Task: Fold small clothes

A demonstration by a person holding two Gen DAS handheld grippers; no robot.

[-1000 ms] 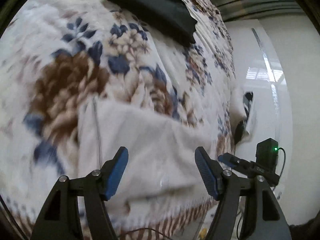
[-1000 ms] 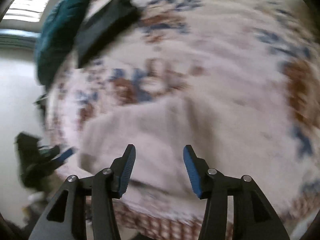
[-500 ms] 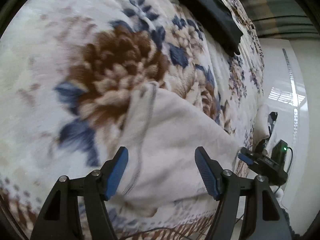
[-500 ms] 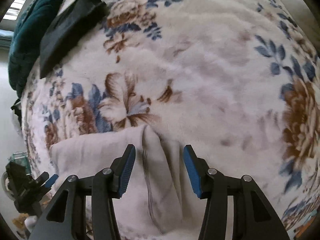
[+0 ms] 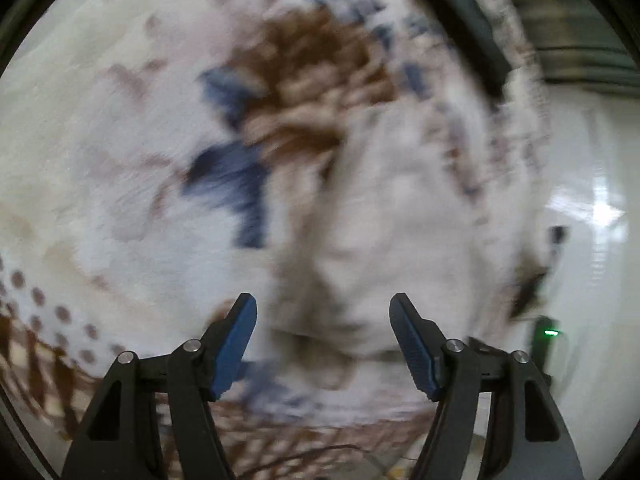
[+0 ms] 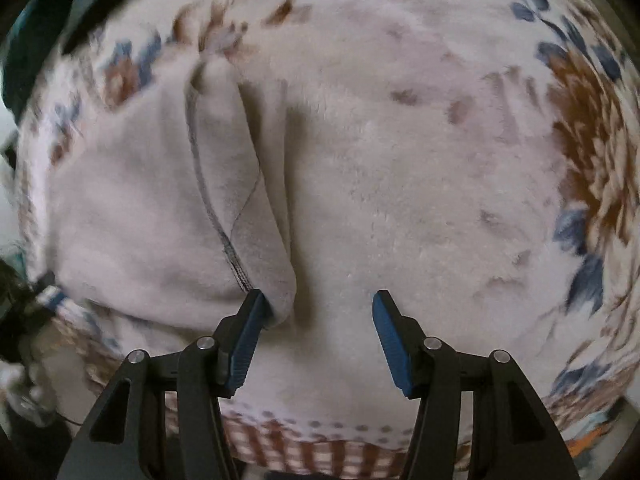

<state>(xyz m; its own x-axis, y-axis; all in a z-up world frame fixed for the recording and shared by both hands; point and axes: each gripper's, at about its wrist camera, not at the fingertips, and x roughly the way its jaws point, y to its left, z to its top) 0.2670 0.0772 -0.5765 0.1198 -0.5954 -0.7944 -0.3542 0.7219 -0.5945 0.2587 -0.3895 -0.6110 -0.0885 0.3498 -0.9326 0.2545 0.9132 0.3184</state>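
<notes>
Two grippers, left (image 5: 323, 344) and right (image 6: 318, 338), hover with jaws apart over a cream garment (image 6: 160, 208) on a floral blanket (image 6: 440, 140), seemingly positioning for a corner grab.

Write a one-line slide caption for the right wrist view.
Open right gripper poised at the edge of a pale fleece garment on a floral blanket.

Bed w/ floral fleece blanket (image 6: 420, 152), cream w/ brown+blue flowers. Pale fleece garment (image 6: 152, 208) lies on it near front edge, folded flap on top. Dark cloth (image 5: 460, 12) at far end, blurred.
</notes>
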